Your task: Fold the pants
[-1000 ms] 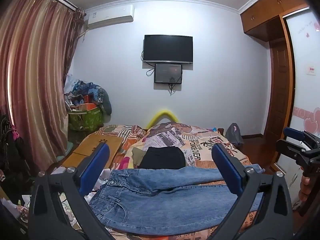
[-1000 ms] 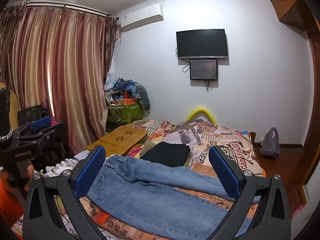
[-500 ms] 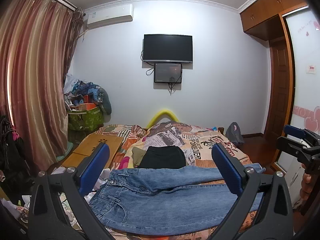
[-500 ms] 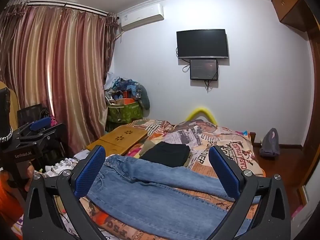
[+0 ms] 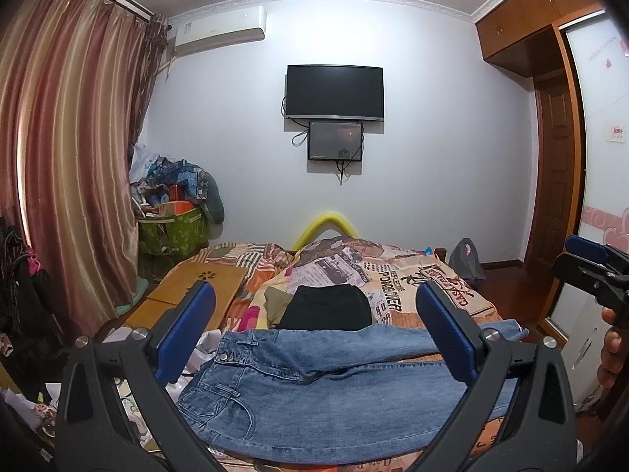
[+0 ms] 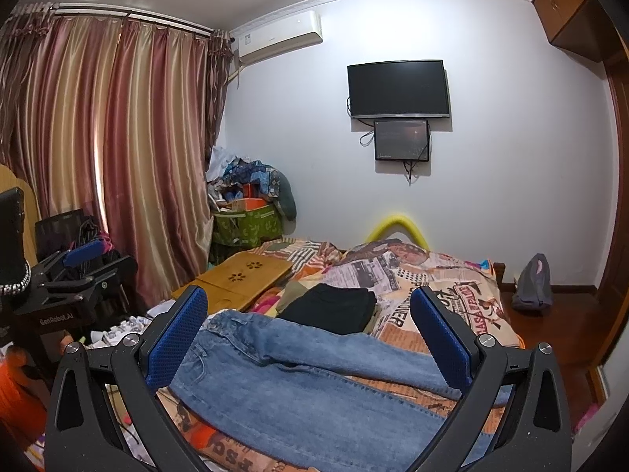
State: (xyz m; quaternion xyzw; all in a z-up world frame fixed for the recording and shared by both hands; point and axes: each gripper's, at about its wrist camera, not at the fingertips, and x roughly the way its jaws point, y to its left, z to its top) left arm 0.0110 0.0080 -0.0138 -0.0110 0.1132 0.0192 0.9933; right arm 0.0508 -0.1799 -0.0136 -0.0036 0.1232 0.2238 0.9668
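Note:
Blue jeans point(image 5: 326, 389) lie spread flat across the near end of the bed, waistband to the left, both legs running right. The same jeans point(image 6: 298, 389) show in the right wrist view. My left gripper point(image 5: 314, 334) hovers above them, open, nothing between its blue pads. My right gripper point(image 6: 310, 338) is likewise open and held above the jeans, empty. The right gripper point(image 5: 589, 267) also appears at the right edge of the left wrist view, held by a hand; the left gripper point(image 6: 74, 275) appears at the left edge of the right wrist view.
A folded black garment point(image 5: 326, 306) lies on the patterned bedspread point(image 5: 412, 275) beyond the jeans. A wooden lap table point(image 5: 188, 295) sits on the bed's left side. Curtains, a green box of clutter point(image 5: 173, 232), a wardrobe and a door surround the bed.
Both views have crept slightly; the jeans sit a little lower in frame. Both grippers stay open and nothing was taken hold of.

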